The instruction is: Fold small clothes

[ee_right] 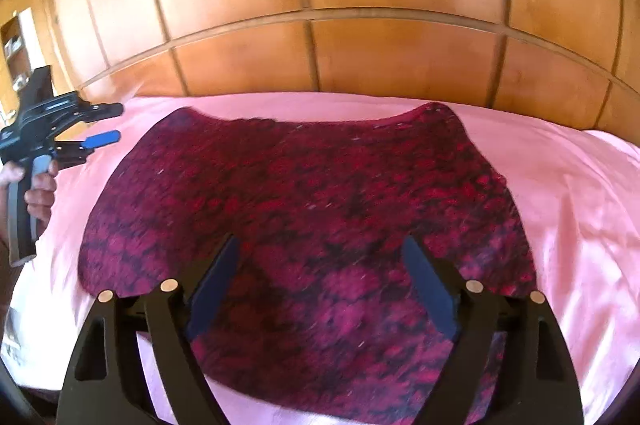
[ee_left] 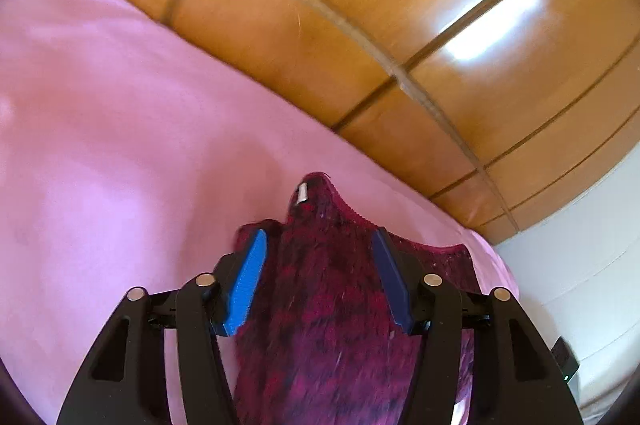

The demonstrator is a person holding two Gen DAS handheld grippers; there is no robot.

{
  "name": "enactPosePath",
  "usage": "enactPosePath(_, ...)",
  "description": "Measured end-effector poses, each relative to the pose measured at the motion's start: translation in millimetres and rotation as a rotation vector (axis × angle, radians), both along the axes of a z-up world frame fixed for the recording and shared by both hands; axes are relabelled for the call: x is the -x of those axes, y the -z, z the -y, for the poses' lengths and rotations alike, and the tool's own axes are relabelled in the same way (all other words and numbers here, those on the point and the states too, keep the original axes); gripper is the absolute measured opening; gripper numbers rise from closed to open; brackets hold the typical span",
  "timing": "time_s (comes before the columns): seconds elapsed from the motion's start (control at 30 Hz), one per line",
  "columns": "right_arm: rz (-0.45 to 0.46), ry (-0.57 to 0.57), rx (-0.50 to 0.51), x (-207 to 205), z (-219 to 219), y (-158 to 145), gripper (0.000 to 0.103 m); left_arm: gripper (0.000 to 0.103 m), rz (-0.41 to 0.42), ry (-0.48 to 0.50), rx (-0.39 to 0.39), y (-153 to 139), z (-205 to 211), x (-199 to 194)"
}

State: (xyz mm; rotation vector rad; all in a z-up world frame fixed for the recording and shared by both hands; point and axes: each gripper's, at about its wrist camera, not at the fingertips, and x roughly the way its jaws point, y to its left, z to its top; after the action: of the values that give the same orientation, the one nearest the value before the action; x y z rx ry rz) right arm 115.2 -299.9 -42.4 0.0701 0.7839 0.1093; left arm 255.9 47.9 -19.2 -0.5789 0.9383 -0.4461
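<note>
A dark red and magenta knitted garment point(ee_right: 320, 177) lies spread flat on a pink bedsheet point(ee_right: 560, 205). My right gripper point(ee_right: 320, 241) hovers over its near part, jaws wide apart, pads off the fabric. In the right wrist view my left gripper point(ee_right: 119, 123) is at the far left, held by a hand point(ee_right: 40, 193), beside the garment's left edge, with nothing between its blue pads. In the left wrist view the left gripper point(ee_left: 320, 233) stands open, and the garment point(ee_left: 328, 305) with its white tag point(ee_left: 302, 193) shows beyond the gap.
A glossy wooden headboard point(ee_right: 360, 57) runs along the far side of the bed. The pink sheet point(ee_left: 120, 145) stretches out to the left of the garment. A white wall and a small dark device point(ee_left: 564, 357) lie at the right. Shelves point(ee_right: 16, 45) show far left.
</note>
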Motion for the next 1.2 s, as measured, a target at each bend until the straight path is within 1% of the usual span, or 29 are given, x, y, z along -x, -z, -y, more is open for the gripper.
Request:
enactPosePath(0.03, -0.004, 0.010, -0.001, -3.7, 3.2, 1.5, 0.083, 0.052, -0.023, -0.009, -0.009, 2.4, 4.2, -8.9)
enactPosePath(0.1, -0.011, 0.021, -0.005, -9.2, 8.1, 4.9, 0.084, 0.032, -0.066, -0.006, -0.027, 9.3, 14.9, -27.9)
enactPosePath(0.13, -0.016, 0.026, -0.004, -11.0, 10.4, 7.3, 0.084, 0.030, -0.096, -0.025, -0.067, 14.0, 20.6, -38.2)
enactPosePath(0.17, -0.022, 0.031, -0.003, -13.3, 12.0, 9.0, 0.084, 0.025, -0.127, -0.042, -0.107, 19.5, 23.5, -44.4)
enactPosePath(0.2, -0.030, 0.036, -0.003, -15.8, 14.5, 12.4, 0.084, 0.023, -0.153, -0.048, -0.136, 25.6, 26.4, -50.8)
enactPosePath(0.27, -0.041, 0.039, -0.014, -18.1, 18.5, 17.8, 0.084, 0.023, -0.220, -0.071, -0.219, 44.6, 32.8, -63.4)
enactPosePath(0.33, -0.051, 0.035, -0.029, -20.4, 23.0, 25.4, 0.084, 0.023, -0.244, -0.075, -0.261, 60.9, 36.5, -67.4)
enactPosePath(0.43, -0.057, 0.033, -0.064, -22.4, 29.0, 33.5, 0.084, 0.023, -0.202, -0.082, -0.307, 62.9, 41.6, -66.3)
enactPosePath(0.5, -0.061, 0.031, -0.070, -22.4, 29.8, 31.2, 0.084, 0.026, -0.206, -0.092, -0.291, 60.5, 38.3, -64.8)
enactPosePath(0.53, -0.064, 0.028, -0.078, -21.7, 31.1, 28.4, 0.084, 0.029, -0.205, -0.102, -0.287, 56.5, 36.4, -62.7)
enactPosePath(0.57, -0.066, 0.026, -0.087, -20.3, 32.5, 25.4, 0.084, 0.037, -0.192, -0.111, -0.302, 51.3, 36.9, -58.7)
enactPosePath(0.6, -0.063, 0.025, -0.105, -17.4, 37.0, 18.9, 0.083, 0.049, -0.166, -0.126, -0.333, 44.4, 37.1, -52.7)
enactPosePath(0.63, -0.052, 0.031, -0.118, -13.2, 41.5, 12.9, 0.083, 0.049, -0.118, -0.146, -0.376, 33.2, 38.0, -43.8)
enactPosePath(0.67, -0.038, 0.042, -0.128, -7.9, 47.8, 6.8, 0.083, 0.049, -0.073, -0.146, -0.397, 22.8, 40.0, -35.6)
enactPosePath(0.77, -0.002, 0.107, -0.160, 13.7, 77.9, -10.3, 0.083, 0.049, 0.061, -0.143, -0.417, -7.6, 43.6, -4.2)
enactPosePath(0.8, 0.002, 0.131, -0.162, 20.2, 87.5, -13.2, 0.080, 0.049, 0.115, -0.124, -0.413, -17.9, 47.7, 10.8)
enactPosePath(0.87, -0.008, 0.177, -0.163, 35.1, 106.3, -13.5, 0.075, 0.049, 0.184, -0.078, -0.408, -26.5, 58.7, 31.3)
enactPosePath(0.93, -0.036, 0.199, -0.171, 46.4, 115.5, -7.4, 0.068, 0.049, 0.240, 0.002, -0.414, -29.5, 76.4, 56.8)
enactPosePath(0.97, -0.055, 0.207, -0.175, 51.2, 119.3, -2.3, 0.063, 0.049, 0.251, 0.035, -0.417, -27.1, 85.7, 65.2)
enactPosePath(1.0, -0.078, 0.216, -0.181, 57.1, 121.8, 4.4, 0.057, 0.049, 0.254, 0.077, -0.425, -22.2, 96.3, 76.9)
enactPosePath(1.03, -0.093, 0.217, -0.190, 61.6, 122.5, 9.4, 0.052, 0.049, 0.250, 0.101, -0.432, -17.6, 103.3, 83.6)
enactPosePath(1.1, -0.120, 0.199, -0.214, 68.6, 120.5, 18.6, 0.034, 0.049, 0.232, 0.144, -0.447, -5.9, 114.4, 92.8)
enactPosePath(1.13, -0.129, 0.190, -0.206, 69.1, 117.6, 21.2, 0.029, 0.049, 0.216, 0.162, -0.467, 2.9, 120.8, 96.0)
enactPosePath(1.17, -0.136, 0.190, -0.171, 70.2, 113.9, 23.6, 0.016, 0.049, 0.199, 0.164, -0.498, 11.7, 125.1, 97.0)
enactPosePath(1.2, -0.144, 0.194, -0.121, 71.9, 113.7, 24.6, 0.013, 0.049, 0.190, 0.163, -0.518, 16.2, 126.7, 98.1)
